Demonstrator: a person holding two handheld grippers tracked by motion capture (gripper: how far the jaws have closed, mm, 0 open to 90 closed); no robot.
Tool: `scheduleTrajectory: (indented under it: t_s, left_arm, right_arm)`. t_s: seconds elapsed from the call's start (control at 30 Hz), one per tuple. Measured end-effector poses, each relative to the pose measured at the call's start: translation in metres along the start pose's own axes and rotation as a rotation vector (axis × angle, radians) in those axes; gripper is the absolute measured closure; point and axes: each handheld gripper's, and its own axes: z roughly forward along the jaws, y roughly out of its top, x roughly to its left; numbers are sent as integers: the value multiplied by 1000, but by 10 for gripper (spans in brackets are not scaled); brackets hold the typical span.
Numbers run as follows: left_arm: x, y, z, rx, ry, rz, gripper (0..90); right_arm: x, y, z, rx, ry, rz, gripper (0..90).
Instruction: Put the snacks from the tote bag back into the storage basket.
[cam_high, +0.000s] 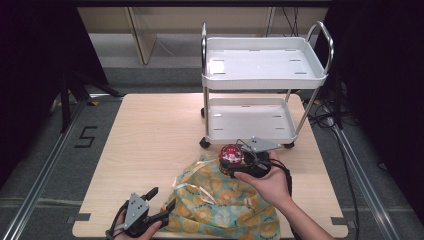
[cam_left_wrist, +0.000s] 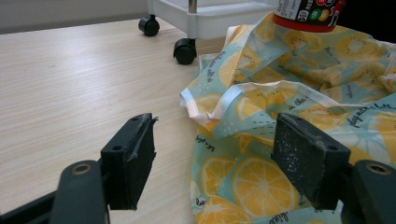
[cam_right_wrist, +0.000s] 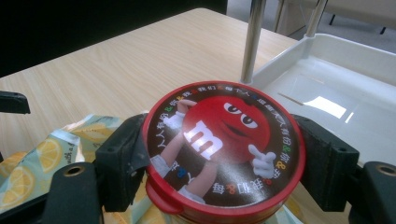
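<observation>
left gripper (cam_high: 159, 203): jaws spread wide at the near left edge of the lemon-print bag (cam_high: 220, 202), one pad over bare table, the other over the cloth; it grips nothing, so the bag is not pinned and could drag or bunch if anything tugs it

lemon-print bag: lies slumped on the table (cam_high: 145, 140) in front of the cart, its white ribbon handle (cam_left_wrist: 243, 91) loose on top; judged risk: the handle could snag a jaw when the left gripper closes

candy tub (cam_high: 231, 156): red-lidded, held above the far edge of the bag, just before the cart's lower tray; the lid faces up and looks level in the right gripper view

right gripper (cam_right_wrist: 219, 158): clamped on the candy tub, pads pressing the round rim from both sides; on a smooth round wall the hold is narrow, so a tilt or a bump might let the tub twist or slip out

cart (cam_high: 265, 65): white, on castors (cam_left_wrist: 185, 50), standing on the table just beyond the tub; judged risk: a knock against the tray lip or the upright post could roll it away
</observation>
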Motion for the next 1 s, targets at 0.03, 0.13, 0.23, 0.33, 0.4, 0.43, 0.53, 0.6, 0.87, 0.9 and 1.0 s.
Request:
scheduleTrajectory:
  t_s: [0.03, 0.13, 0.23, 0.33, 0.4, 0.43, 0.53, 0.6, 0.87, 0.9, 1.0]
  left_arm:
    - [0, 0, 0, -2, -2, 0, 291]
    - [0, 0, 1, -8, -4, -2, 291]
    - [1, 0, 1, -13, -11, 5, 291]
    - [1, 0, 1, -13, -11, 5, 291]
    - [1, 0, 0, -7, -8, 7, 291]
    - [1, 0, 0, -7, -6, 3, 291]
    - [1, 0, 0, -8, -8, 6, 291]
    - [1, 0, 0, -7, -8, 6, 291]
    - [1, 0, 0, -7, -7, 6, 291]
    - [1, 0, 0, -9, -8, 6, 291]
    - [1, 0, 0, -7, -7, 5, 291]
  right_arm:
    - [0, 1, 0, 1, -6, 3, 268]
    - [-1, 2, 1, -13, 6, -6, 268]
    - [-1, 4, 0, -7, -7, 16, 268]
    - [-1, 4, 0, -11, -21, 15, 268]
    - [-3, 5, 0, -12, -19, 14, 268]
    - [-2, 5, 1, -8, -21, 25, 268]
    - [-3, 6, 1, -10, -34, 21, 268]
    - [-5, 7, 1, -11, -36, 7, 268]
    - [-7, 10, 2, -18, -43, 23, 268]
    - [-6, 10, 2, -18, -47, 37, 268]
    - [-8, 11, 3, -21, -40, 21, 268]
